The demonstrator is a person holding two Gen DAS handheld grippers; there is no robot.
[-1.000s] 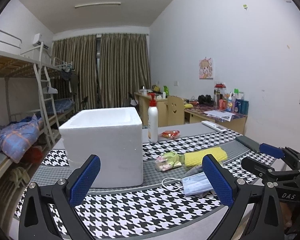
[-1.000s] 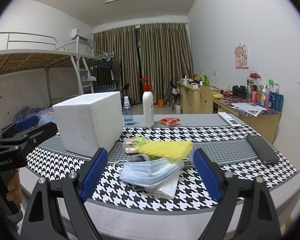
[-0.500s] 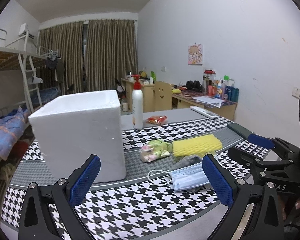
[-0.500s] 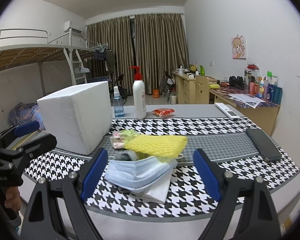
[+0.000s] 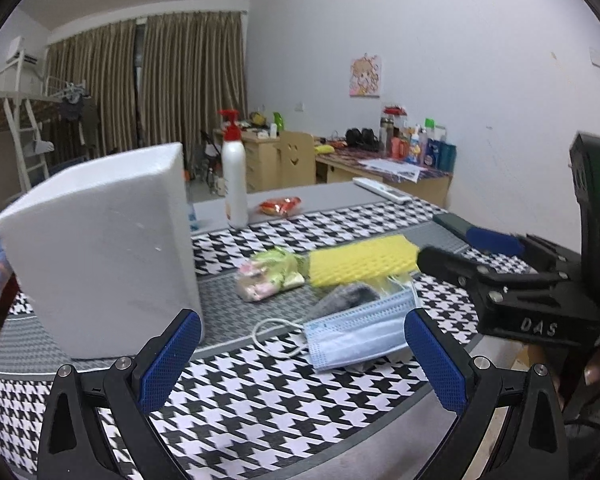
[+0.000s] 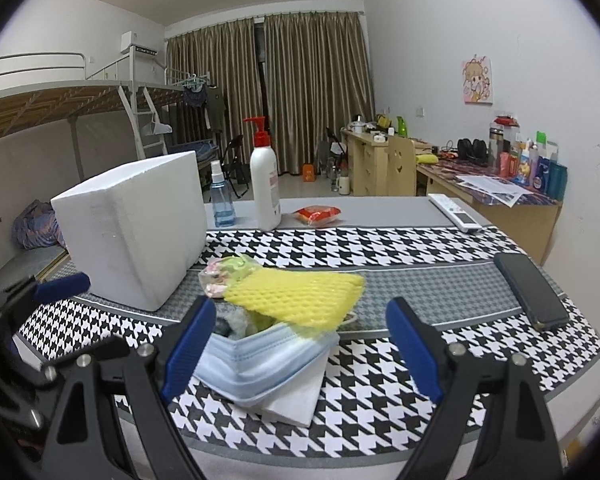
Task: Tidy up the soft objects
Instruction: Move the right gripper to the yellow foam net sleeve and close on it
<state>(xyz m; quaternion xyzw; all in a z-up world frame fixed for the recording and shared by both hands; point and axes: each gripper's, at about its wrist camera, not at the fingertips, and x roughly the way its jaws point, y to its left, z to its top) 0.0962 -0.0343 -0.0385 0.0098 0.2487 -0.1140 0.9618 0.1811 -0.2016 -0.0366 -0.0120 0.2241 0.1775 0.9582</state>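
To the left of the left claw [image 5: 302,360] stood a big white foam box [image 5: 100,248], close by its left finger; the claw was spread wide and held nothing; ahead of it, between its blue fingers, lay a pale blue paper face mask [image 5: 360,332] with its white ear loop on the black-and-white checked table cloth [image 5: 260,408]; just past the mask sat a small grey woolly thing [image 5: 346,298], a clear bag of pink and green sweets [image 5: 270,278] and a bumpy yellow foam net [image 5: 360,266]; the right claw [image 6: 300,354] was also spread wide and held nothing, with the mask right in front of it, lying on a white tissue [image 6: 296,398]; far off to its right lay a flat black phone [image 6: 530,290].

It looked like the very first step, reaching for the soft pile; nothing looked picked up yet; next, one claw should come down over the mask and pinch it gently, then carry it to the box.
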